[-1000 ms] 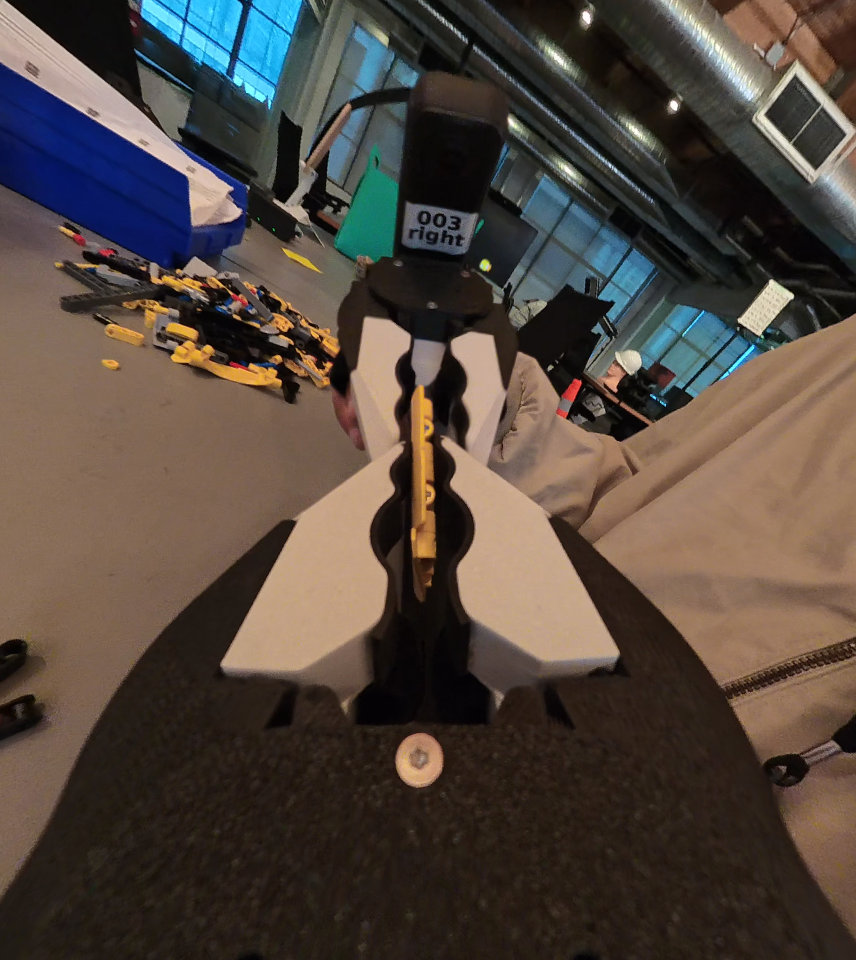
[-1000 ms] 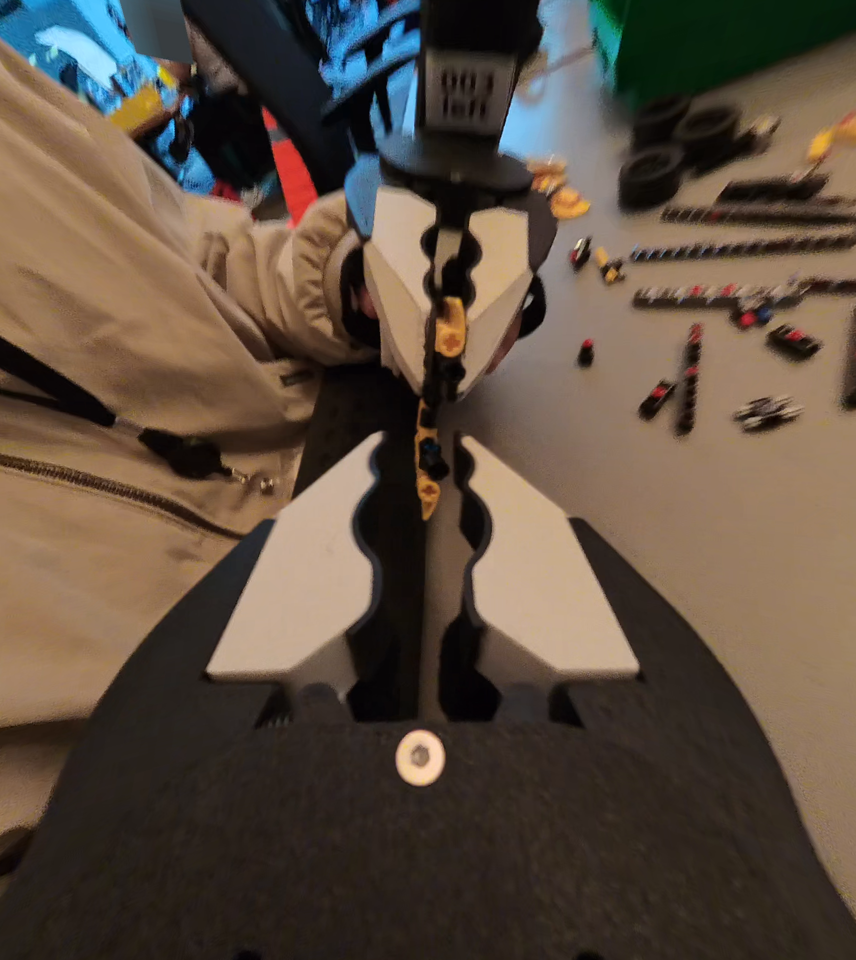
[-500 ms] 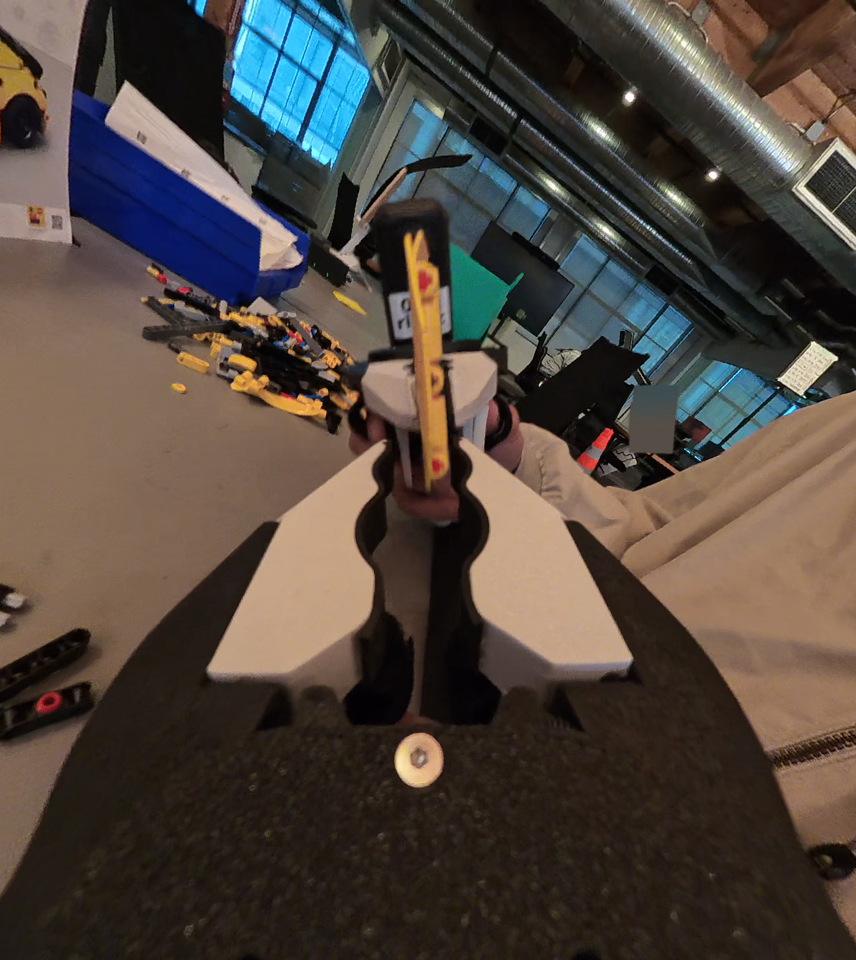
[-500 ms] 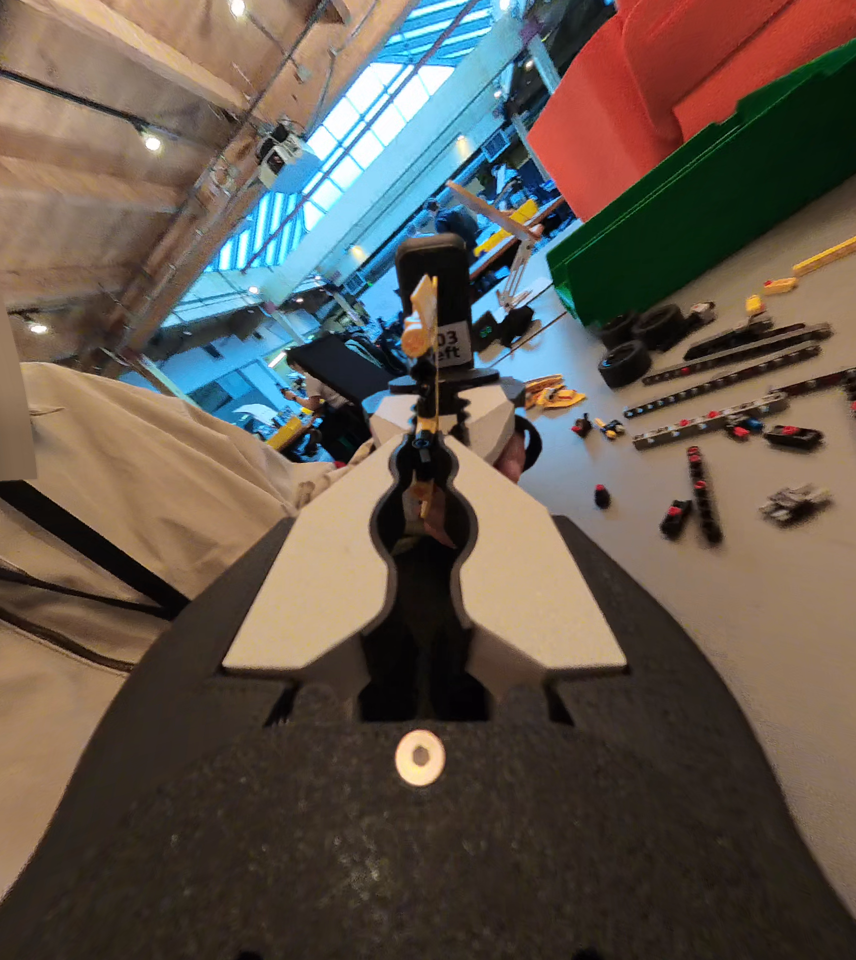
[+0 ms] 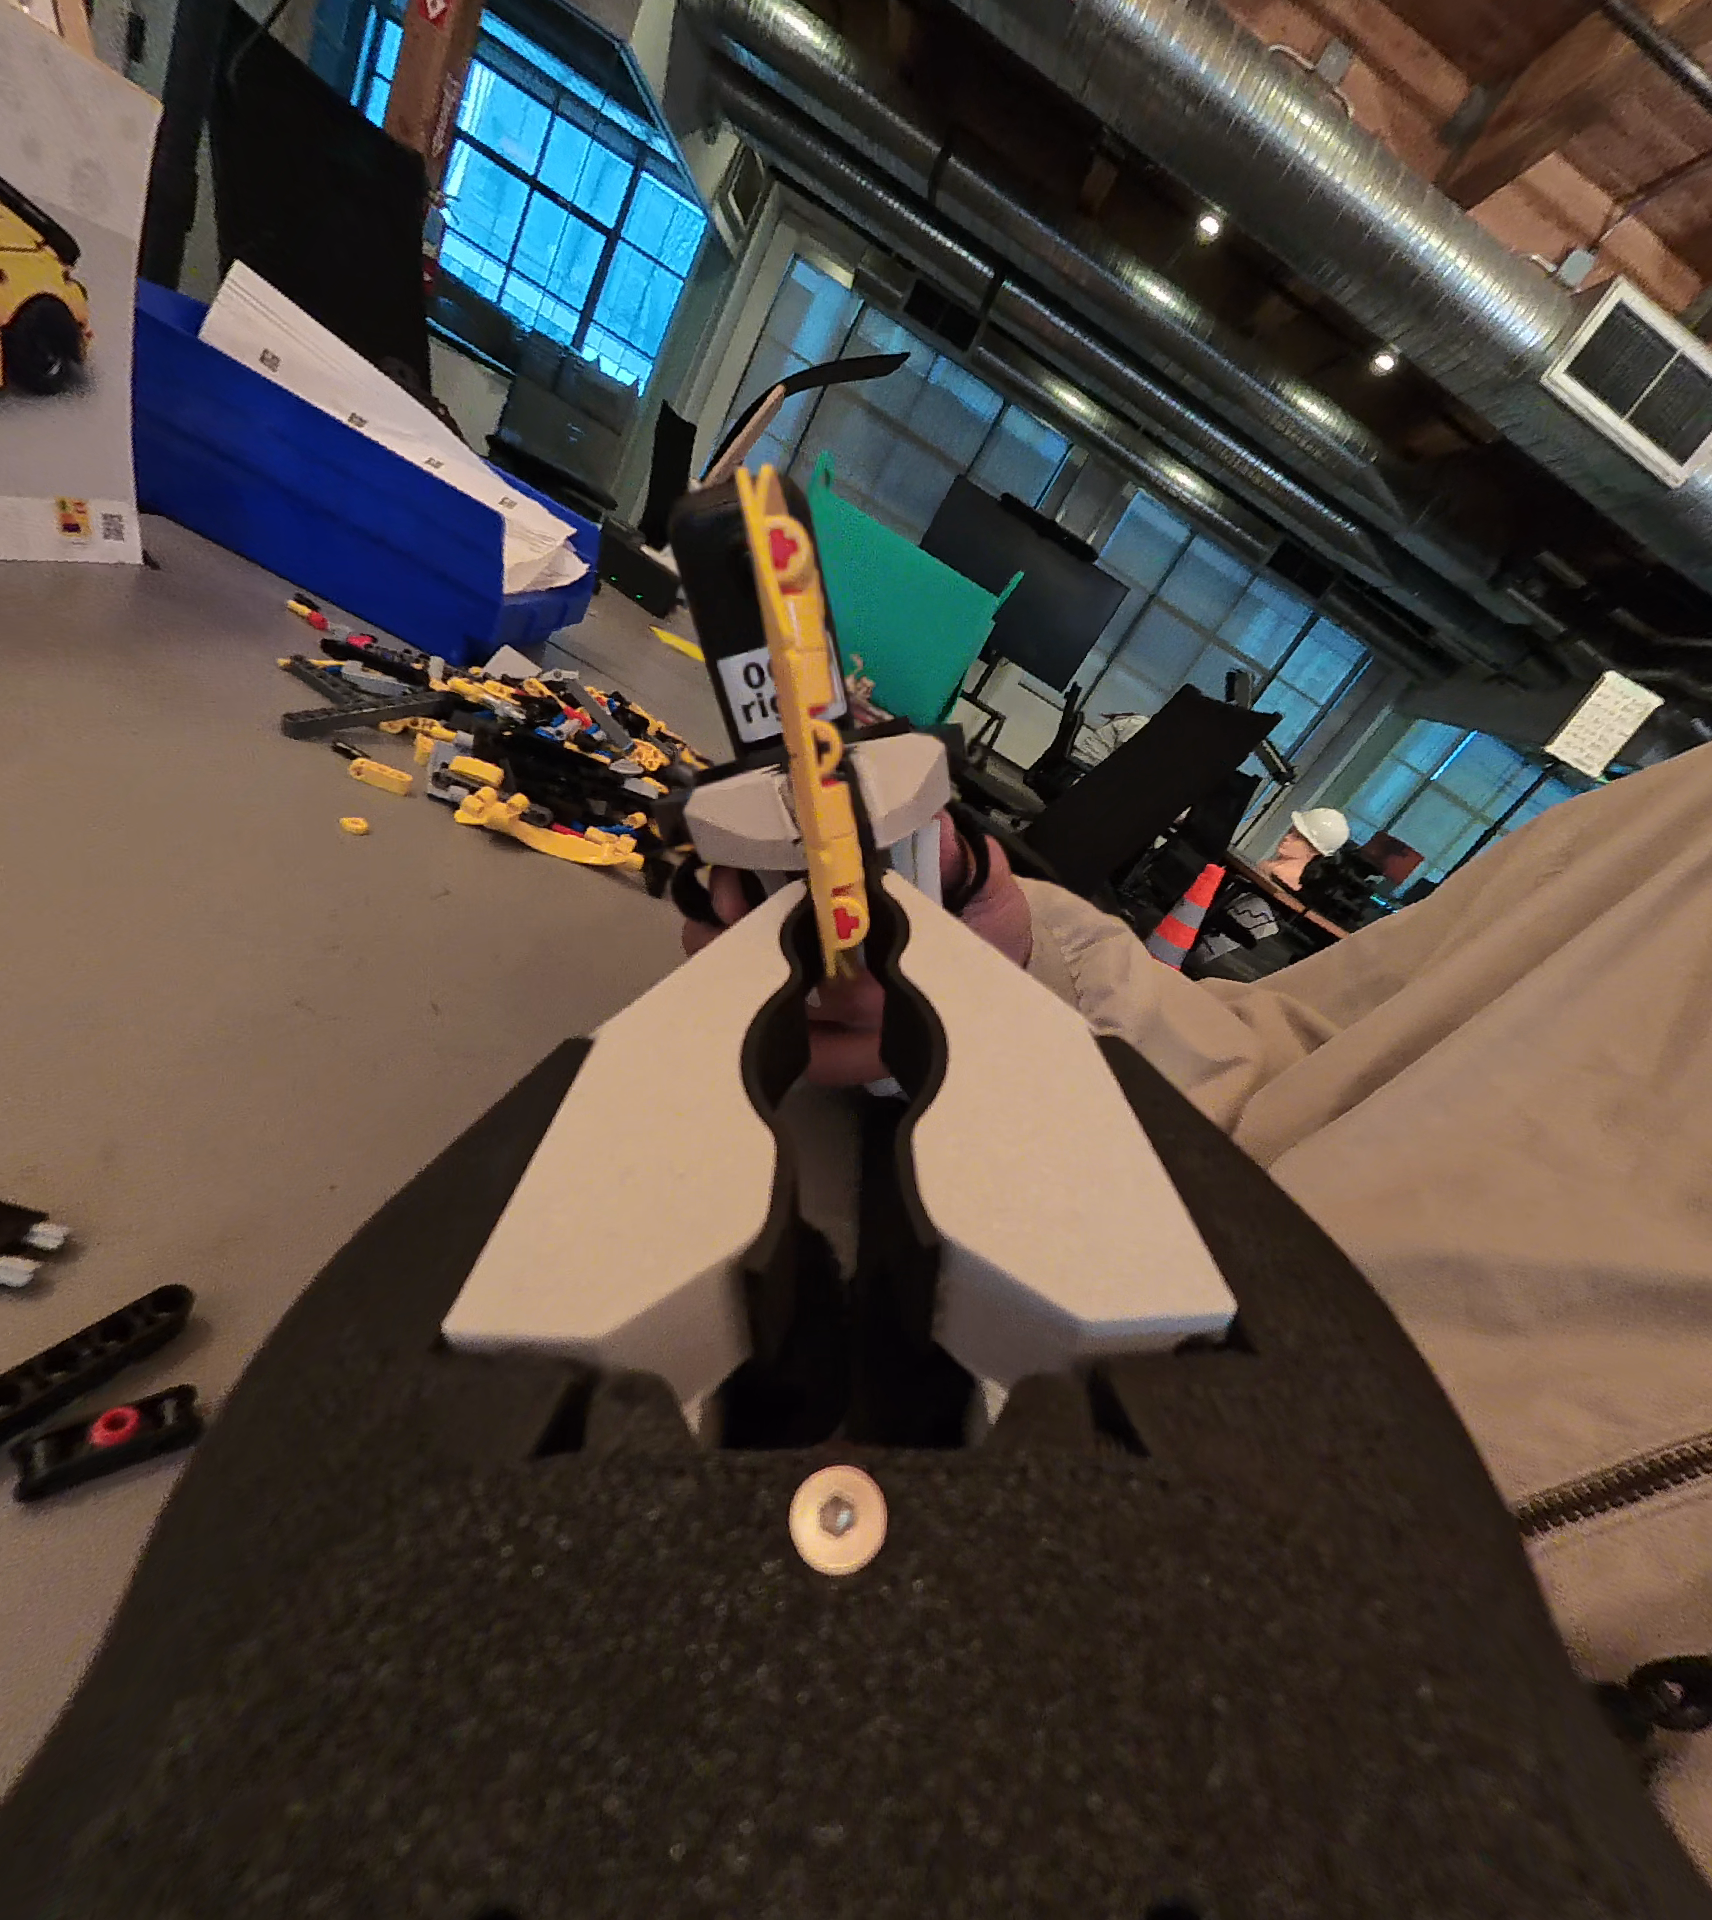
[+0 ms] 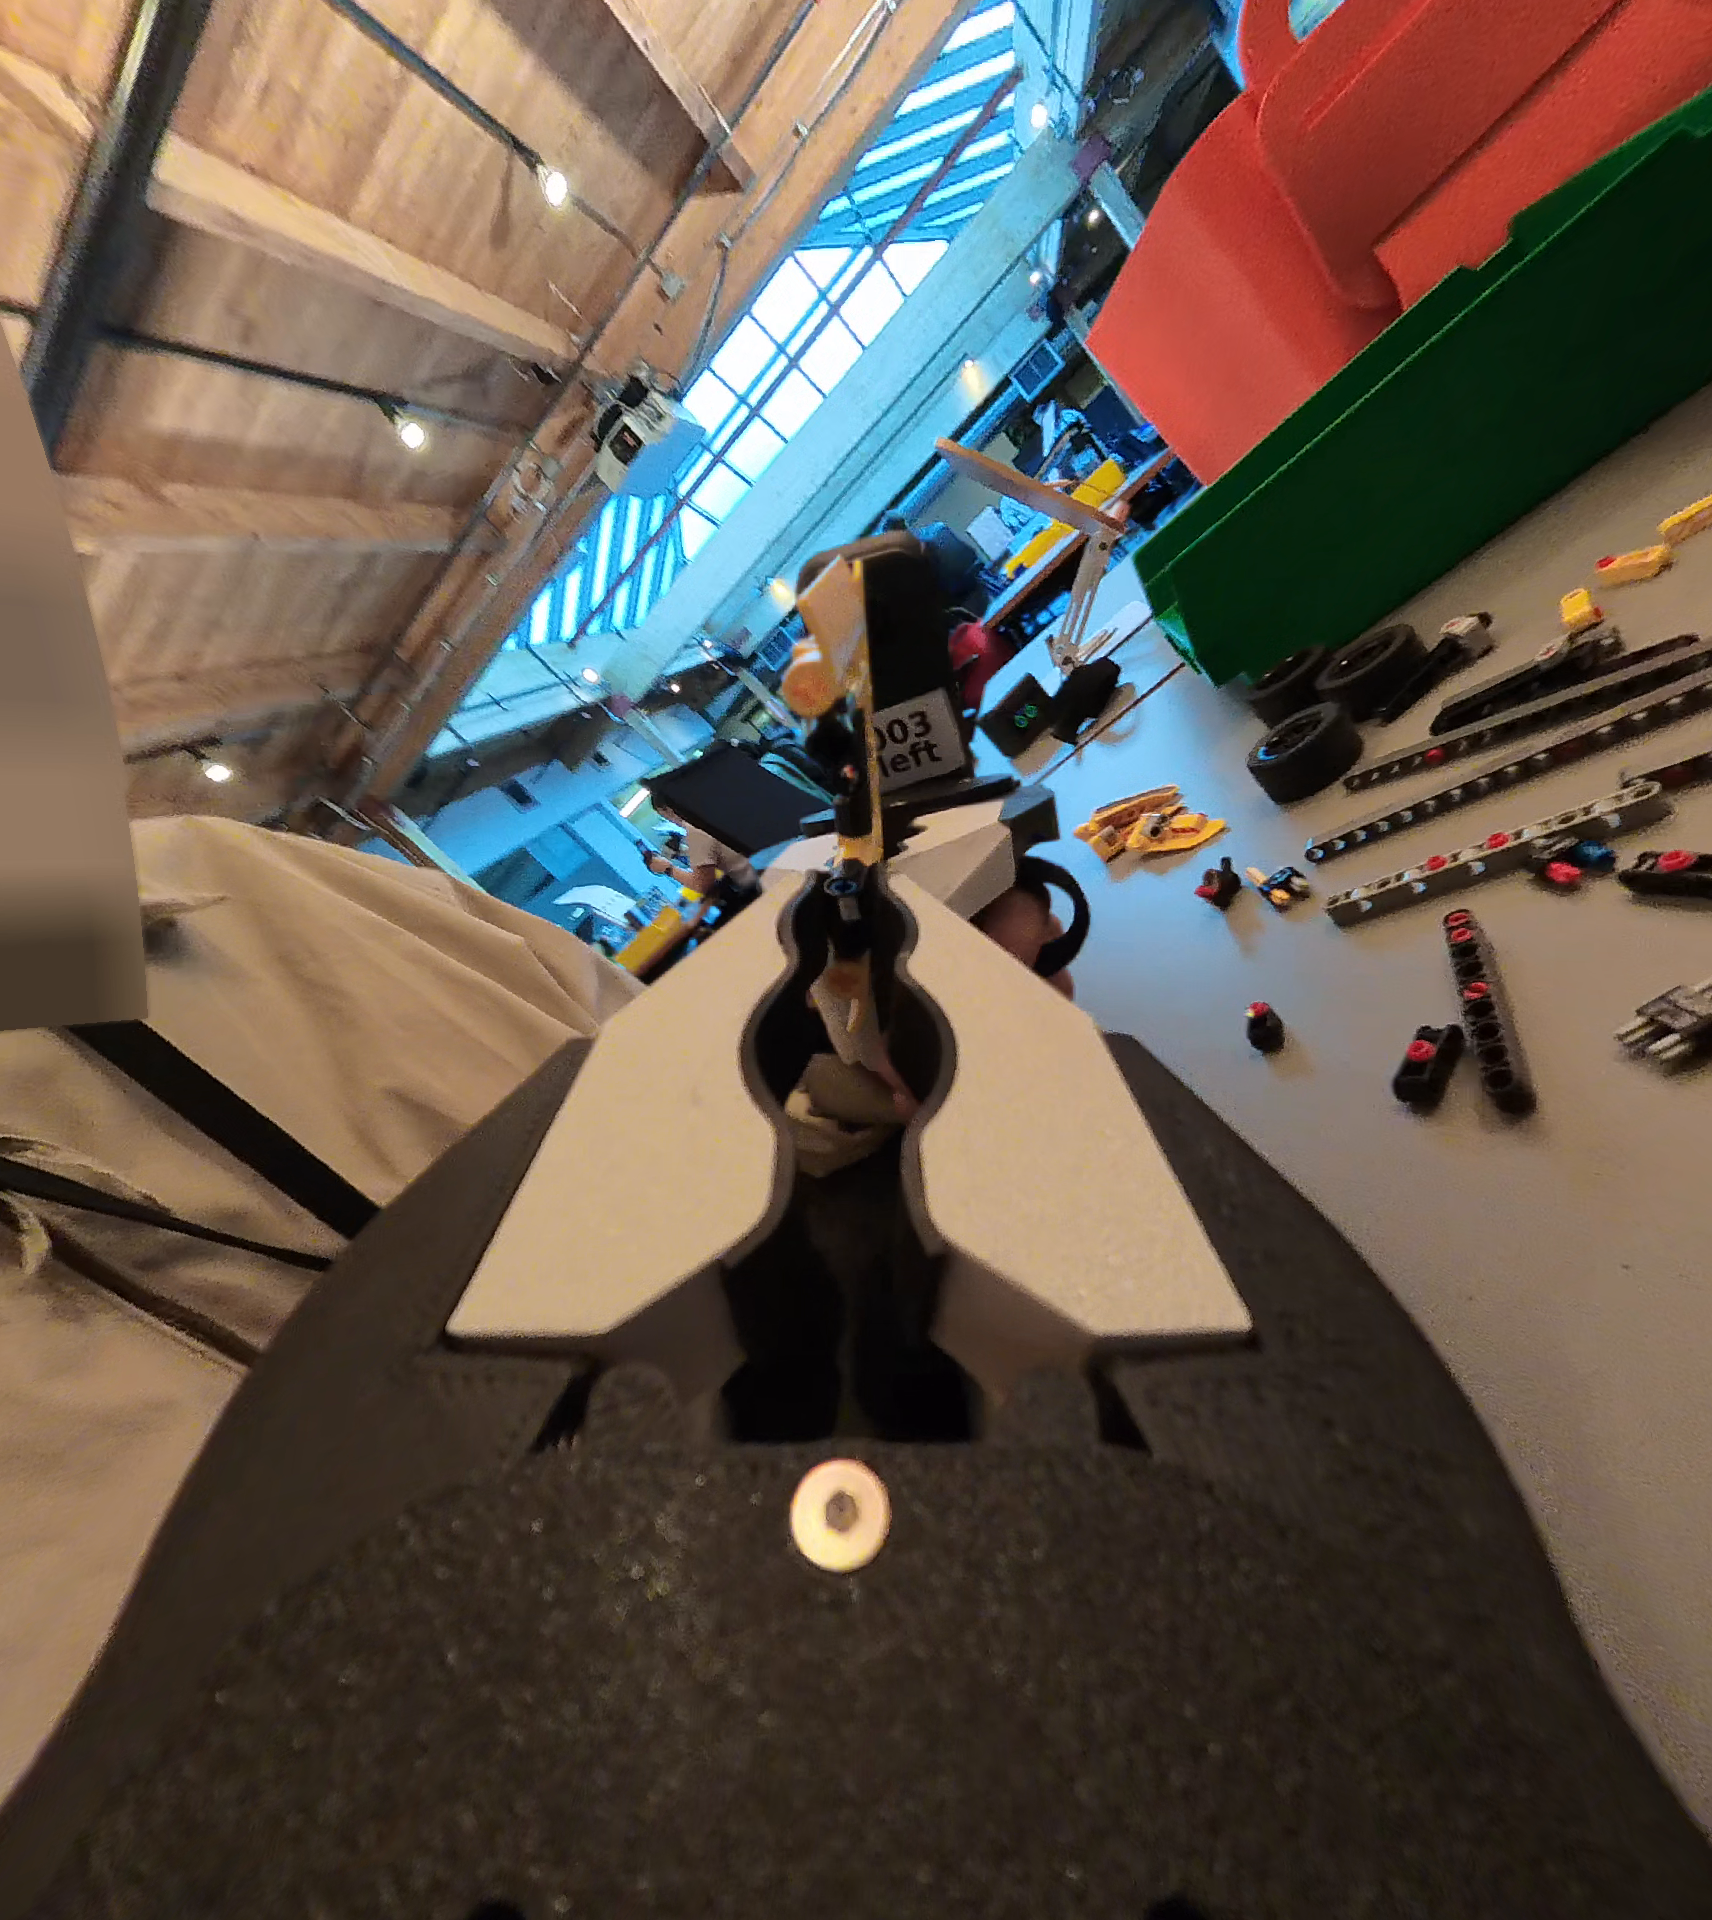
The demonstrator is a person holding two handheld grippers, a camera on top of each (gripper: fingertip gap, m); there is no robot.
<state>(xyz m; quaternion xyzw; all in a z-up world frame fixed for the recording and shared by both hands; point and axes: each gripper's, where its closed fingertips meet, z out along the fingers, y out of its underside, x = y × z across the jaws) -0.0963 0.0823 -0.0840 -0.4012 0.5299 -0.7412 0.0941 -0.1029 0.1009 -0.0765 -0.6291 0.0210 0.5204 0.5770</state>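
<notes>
A long yellow building-brick beam with red pins stands nearly upright between my two grippers, which face each other above the grey table. My left gripper is shut on the beam's lower end. The right gripper's grey fingers show just behind it, closed around the same beam. In the right wrist view the beam shows yellow and black, edge on. My right gripper is shut on it, with the left gripper's body right behind. A hand shows through the gap.
A pile of yellow and black pieces lies before a blue bin. Black beams with red pins lie at the left. A green bin, black wheels and long black beams lie at the right. A beige jacket is close by. Only a small space, under 4 cm, lies between the two pairs of fingers.
Both grippers have tilted upward, so the views now take in the ceiling. The yellow beam has turned from lying along the fingers to standing upright, still gripped at both sides.
</notes>
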